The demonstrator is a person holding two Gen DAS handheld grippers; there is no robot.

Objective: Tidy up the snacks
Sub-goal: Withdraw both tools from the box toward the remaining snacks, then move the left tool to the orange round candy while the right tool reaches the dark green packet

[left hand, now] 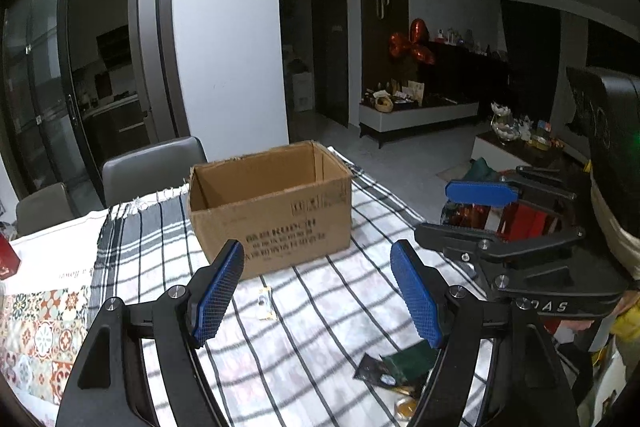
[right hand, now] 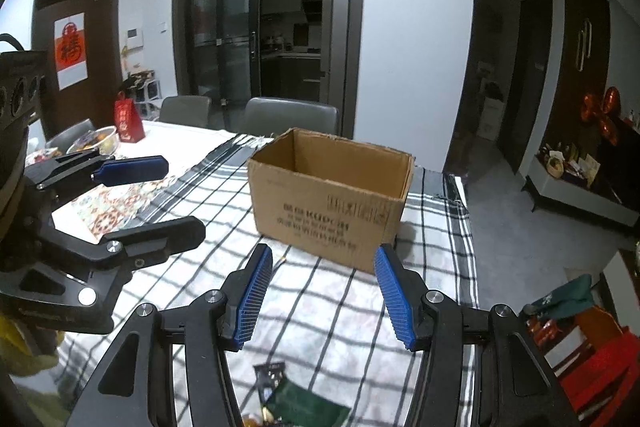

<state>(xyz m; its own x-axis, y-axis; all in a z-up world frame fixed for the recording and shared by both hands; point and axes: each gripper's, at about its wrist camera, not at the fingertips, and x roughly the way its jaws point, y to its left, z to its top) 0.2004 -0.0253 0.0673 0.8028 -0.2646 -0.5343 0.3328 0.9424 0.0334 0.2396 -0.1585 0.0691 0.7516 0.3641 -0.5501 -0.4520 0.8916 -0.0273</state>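
An open brown cardboard box (left hand: 272, 227) (right hand: 324, 211) stands on the checked tablecloth; what I see of its inside is bare. My left gripper (left hand: 318, 247) hovers open just short of the box, with nothing between its blue pads (left hand: 218, 291). My right gripper (right hand: 324, 251) is open too and holds nothing. It sits beside the left one, a little to its right (left hand: 448, 211). The left gripper (right hand: 182, 193) shows at the left of the right wrist view. Dark green and black snack packets (left hand: 400, 363) (right hand: 292, 395) lie on the cloth below both grippers. A small pale packet (left hand: 266, 303) lies in front of the box.
Grey chairs (right hand: 292, 113) stand behind the table. A red gift bag (right hand: 128, 121) and a bowl of food (right hand: 94, 141) sit at the far left on a patterned cloth (left hand: 36, 331). The table's right edge (right hand: 474, 247) drops to the floor; red bags (right hand: 600, 367) stand there.
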